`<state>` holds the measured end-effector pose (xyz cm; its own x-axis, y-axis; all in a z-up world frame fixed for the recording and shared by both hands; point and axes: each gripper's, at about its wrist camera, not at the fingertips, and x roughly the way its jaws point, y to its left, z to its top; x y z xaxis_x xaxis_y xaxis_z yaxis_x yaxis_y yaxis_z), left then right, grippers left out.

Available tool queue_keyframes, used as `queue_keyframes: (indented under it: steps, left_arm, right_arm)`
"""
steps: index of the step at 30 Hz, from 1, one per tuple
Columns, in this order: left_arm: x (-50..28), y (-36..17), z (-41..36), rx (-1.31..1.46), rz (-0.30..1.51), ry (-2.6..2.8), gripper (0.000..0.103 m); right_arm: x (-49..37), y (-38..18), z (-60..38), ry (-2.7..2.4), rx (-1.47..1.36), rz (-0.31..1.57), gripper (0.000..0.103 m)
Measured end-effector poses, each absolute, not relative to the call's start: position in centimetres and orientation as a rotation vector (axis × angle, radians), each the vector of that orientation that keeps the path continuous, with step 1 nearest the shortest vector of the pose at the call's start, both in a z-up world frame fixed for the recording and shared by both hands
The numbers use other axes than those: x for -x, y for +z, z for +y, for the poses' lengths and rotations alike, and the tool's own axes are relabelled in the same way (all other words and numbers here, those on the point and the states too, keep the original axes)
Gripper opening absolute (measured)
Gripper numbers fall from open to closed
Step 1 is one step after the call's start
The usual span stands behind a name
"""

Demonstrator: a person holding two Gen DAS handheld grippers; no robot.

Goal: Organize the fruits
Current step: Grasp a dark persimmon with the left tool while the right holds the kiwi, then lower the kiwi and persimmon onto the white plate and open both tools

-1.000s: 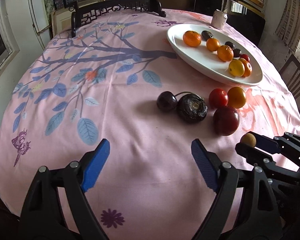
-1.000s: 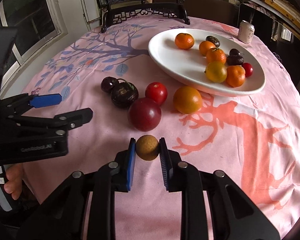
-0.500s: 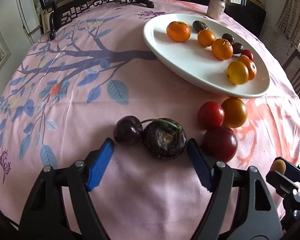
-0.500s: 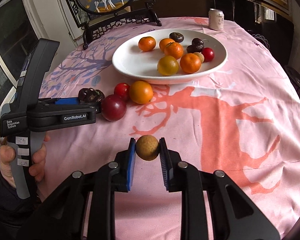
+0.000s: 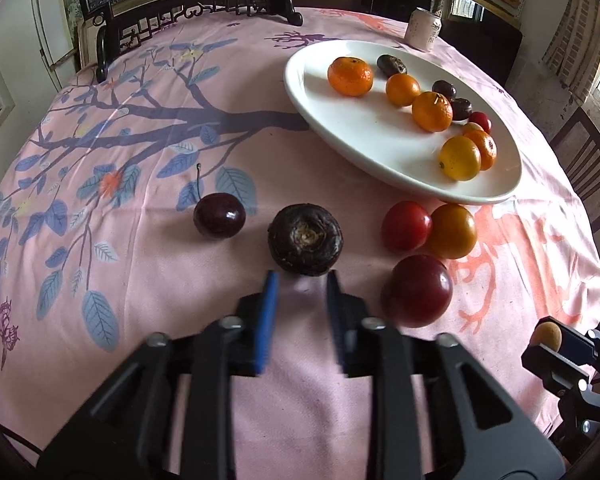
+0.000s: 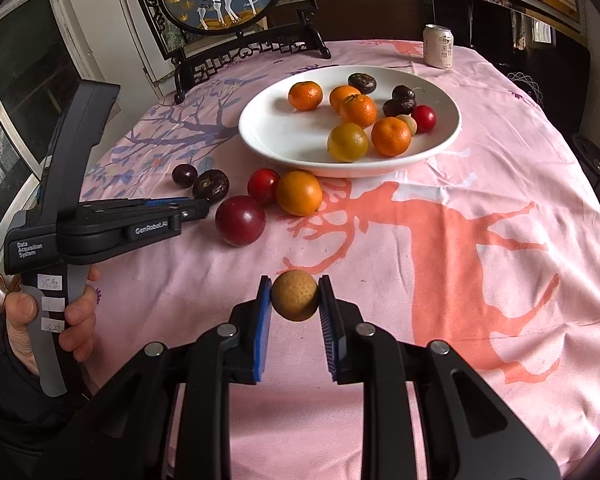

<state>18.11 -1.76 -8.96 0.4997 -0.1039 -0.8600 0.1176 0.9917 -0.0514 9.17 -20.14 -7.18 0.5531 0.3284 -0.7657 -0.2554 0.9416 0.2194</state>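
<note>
Pinching a small tan round fruit (image 6: 295, 296) above the pink worktop (image 6: 480, 280), the right claw (image 6: 294, 300) grips firmly. The left claw (image 5: 300, 280), jaws just narrowing with nothing between, sits beside a dark wrinkled fruit (image 5: 305, 239) near the white plate (image 5: 360, 136).

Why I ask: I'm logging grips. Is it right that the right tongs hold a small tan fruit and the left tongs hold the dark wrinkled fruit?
Half right. The right tongs do grip the small tan fruit. The left tongs hold nothing: they have just been closing, but the left wrist view shows the dark wrinkled fruit on the cloth just beyond their tips, not between them.
</note>
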Motion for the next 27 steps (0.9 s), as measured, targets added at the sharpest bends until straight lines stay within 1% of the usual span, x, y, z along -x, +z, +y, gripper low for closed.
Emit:
queue_keyframes:
  steps: [1,3,8,11,12,13,17,24,27]
  left_arm:
    - [-18.3,-9.0,-1.5,-0.014,1.032,-0.119,0.066]
    - [-18.9,-9.0,-1.3,-0.018,1.033,-0.112,0.063]
    - [-21.3,-9.4,-1.5,-0.028,1.049,-0.119,0.065]
    - [-22.1,-9.7,-1.9,-0.052,1.046,-0.106,0.062]
    - [-22.1,-9.7,-2.1,-0.057,1.038,-0.108,0.051]
    - [-21.9,-9.6,-2.3,-0.065,1.031,-0.114,0.041]
    - [-20.2,-8.9,-2.0,-0.040,1.021,-0.138,0.041]
    - [-13.2,-4.7,-1.7,-0.001,0.908,-0.210,0.041]
    - [-12.0,-3.4,-1.8,-0.007,0.886,-0.226,0.041]
  right_arm:
    - [-9.1,-7.1,-20.0,0.346,-0.084,0.920,0.024]
    - [-9.1,-7.0,-20.0,0.344,-0.085,0.918,0.024]
    - [-9.4,-7.3,-20.2,0.345,-0.101,0.932,0.024]
    - [-9.5,-7.3,-20.2,0.346,-0.105,0.933,0.024]
    - [-9.5,-7.3,-20.3,0.346,-0.106,0.932,0.024]
    - [-9.5,-7.3,-20.3,0.345,-0.107,0.932,0.024]
    - [-9.4,-7.3,-20.3,0.346,-0.112,0.931,0.024]
    - [-9.4,-6.8,-19.9,0.345,-0.106,0.915,0.024]
    - [-9.5,-6.5,-19.7,0.346,-0.104,0.906,0.024]
